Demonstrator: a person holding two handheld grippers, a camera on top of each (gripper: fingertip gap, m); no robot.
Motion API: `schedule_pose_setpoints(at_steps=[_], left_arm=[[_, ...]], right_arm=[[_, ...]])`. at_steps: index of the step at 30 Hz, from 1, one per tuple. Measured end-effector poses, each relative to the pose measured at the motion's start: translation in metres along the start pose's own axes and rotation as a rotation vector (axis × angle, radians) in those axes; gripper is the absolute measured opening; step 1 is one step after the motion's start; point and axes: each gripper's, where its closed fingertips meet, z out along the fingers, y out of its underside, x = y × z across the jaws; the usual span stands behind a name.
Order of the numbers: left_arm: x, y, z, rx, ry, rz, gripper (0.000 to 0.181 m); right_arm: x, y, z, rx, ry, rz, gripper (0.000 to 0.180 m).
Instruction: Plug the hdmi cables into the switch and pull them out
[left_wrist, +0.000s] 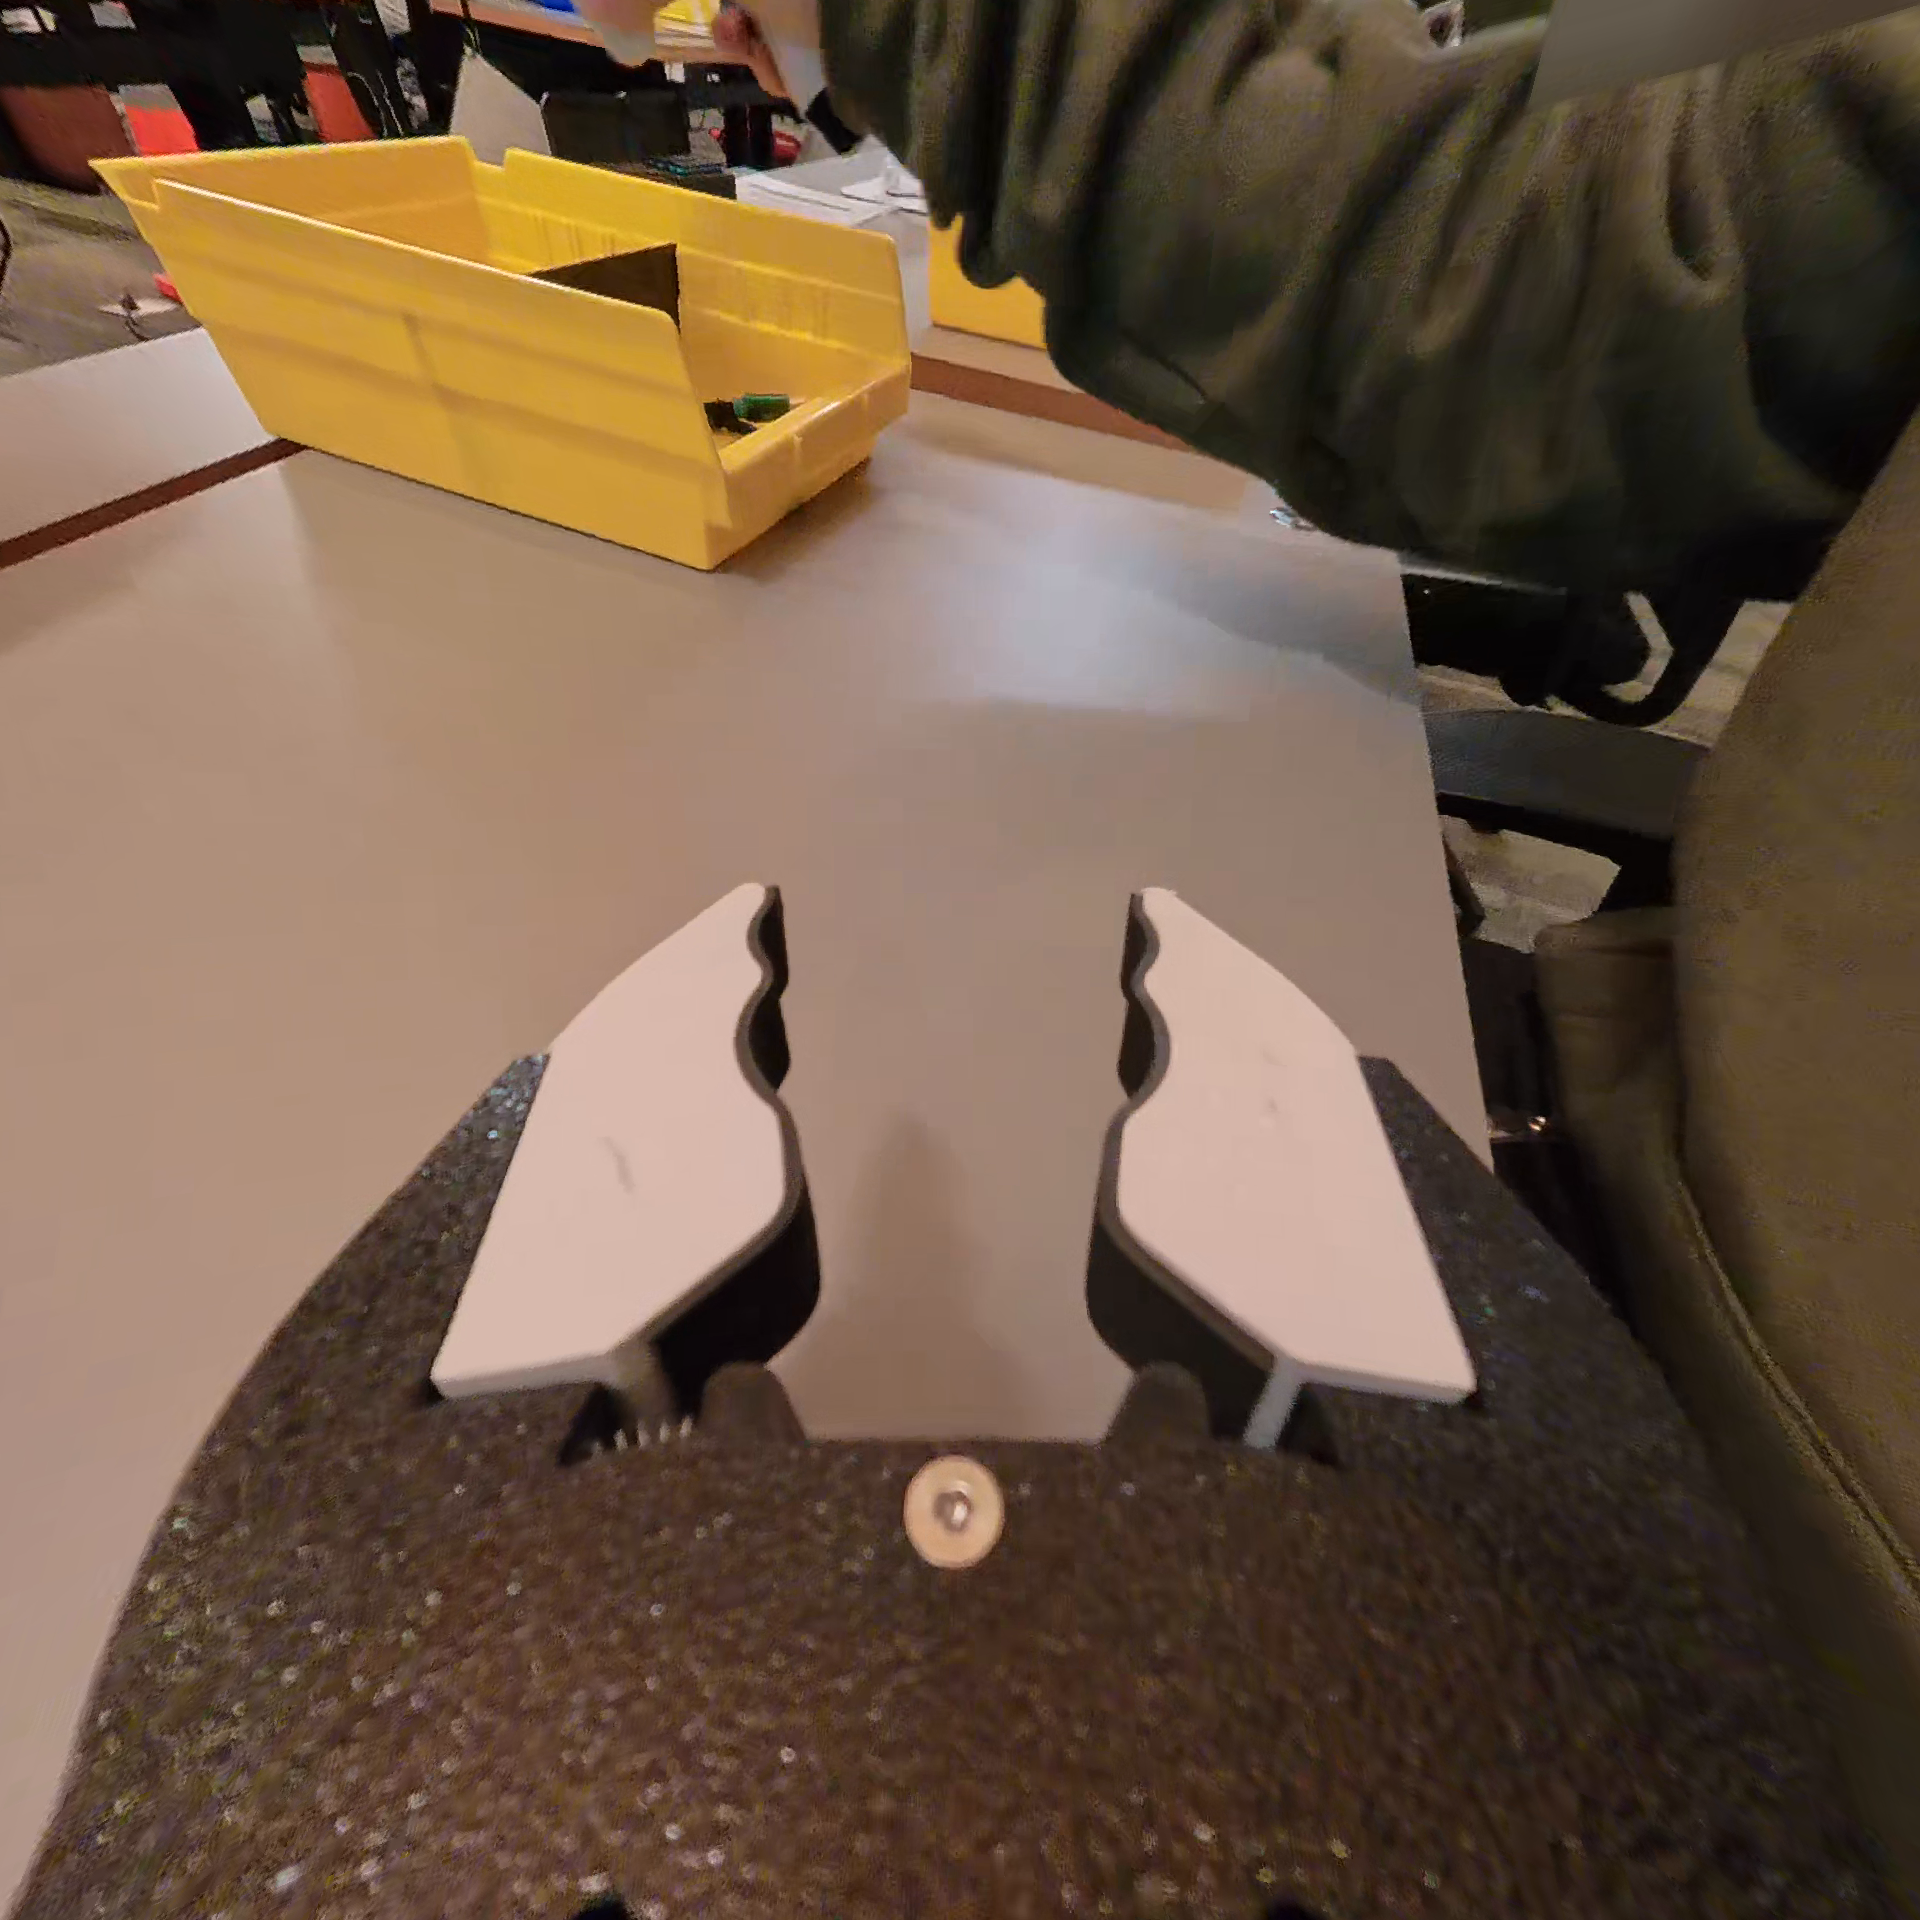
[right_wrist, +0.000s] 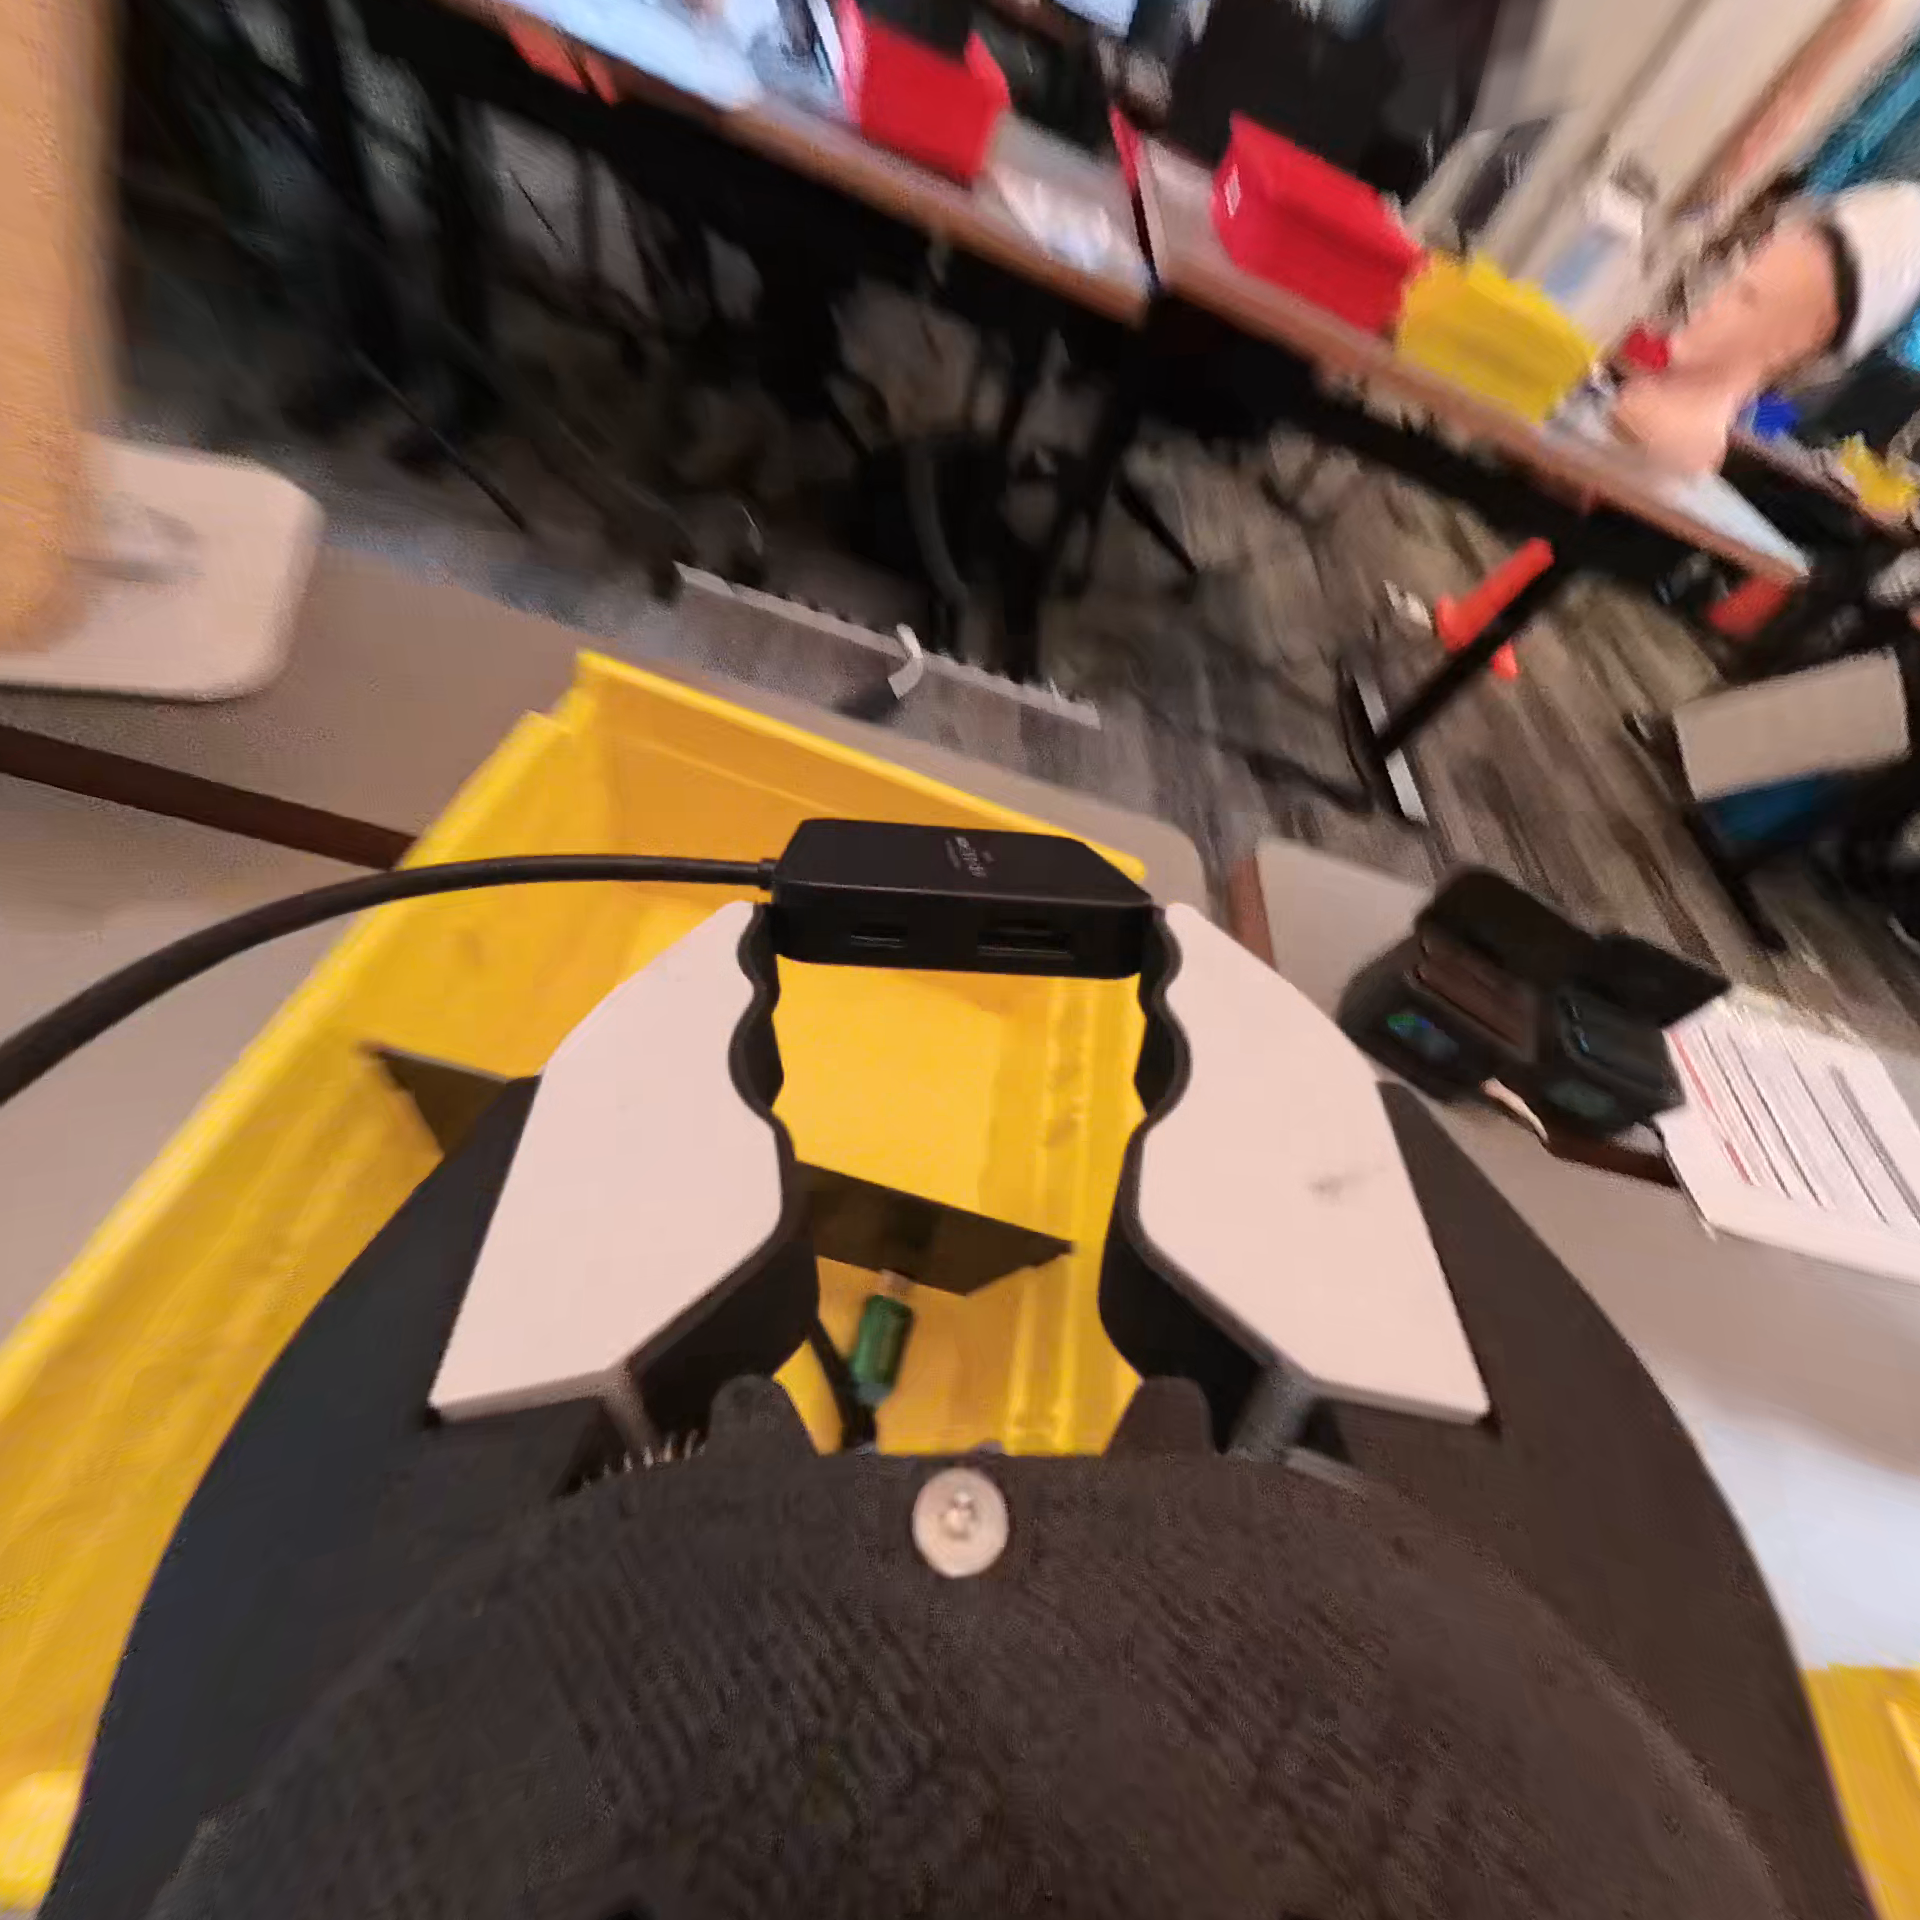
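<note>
The black switch (right_wrist: 961, 899) sits clamped between the tips of the right claw (right_wrist: 958, 940), lifted above the yellow bin (right_wrist: 312, 1091), two ports facing the camera; its black cable (right_wrist: 312, 925) runs off to the left. The bin holds a black divider (right_wrist: 925, 1236) and a small green part (right_wrist: 881, 1335) (too blurred to identify). The left claw (left_wrist: 954, 914) is spread wide and grasps nothing, hovering over the bare grey worktop (left_wrist: 520, 831); only its view shows the bin's outer wall (left_wrist: 468, 405) and a dark green sleeve (left_wrist: 1403, 260) reaching across.
</note>
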Motion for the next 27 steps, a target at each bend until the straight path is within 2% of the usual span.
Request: schedule_pose_setpoints(at_steps=[3,6,8,10,14,15,18,22,27], left_arm=[[0.001,0.003,0.000,-0.004,0.004,-0.015,0.059],[0.002,0.006,0.000,-0.025,0.007,-0.024,0.059],[0.003,0.008,-0.001,-0.031,0.013,-0.024,0.058],[0.002,0.008,-0.002,-0.037,0.015,-0.028,0.058],[-0.001,0.007,-0.002,-0.024,0.021,-0.053,0.057],[-0.002,0.006,-0.002,-0.018,0.025,-0.061,0.057],[-0.003,0.005,-0.002,-0.010,0.030,-0.070,0.057],[-0.007,0.005,-0.003,-0.018,0.025,-0.064,0.057],[-0.027,-0.012,-0.018,0.027,-0.059,-0.053,0.058]], right_arm=[[0.009,0.029,0.036,-0.197,0.000,-0.006,0.068],[0.004,0.046,0.056,-0.319,-0.028,-0.038,0.068],[-0.005,0.060,0.064,-0.438,-0.102,-0.069,0.068],[-0.006,0.065,0.070,-0.487,-0.115,-0.097,0.067],[-0.021,0.083,0.070,-0.643,-0.249,-0.072,0.068],[-0.022,0.083,0.071,-0.636,-0.261,-0.067,0.068],[-0.022,0.072,0.073,-0.564,-0.266,0.000,0.086],[-0.023,0.055,0.065,-0.454,-0.266,0.034,0.093],[-0.053,0.021,0.014,-0.212,-0.291,-0.016,0.097]])
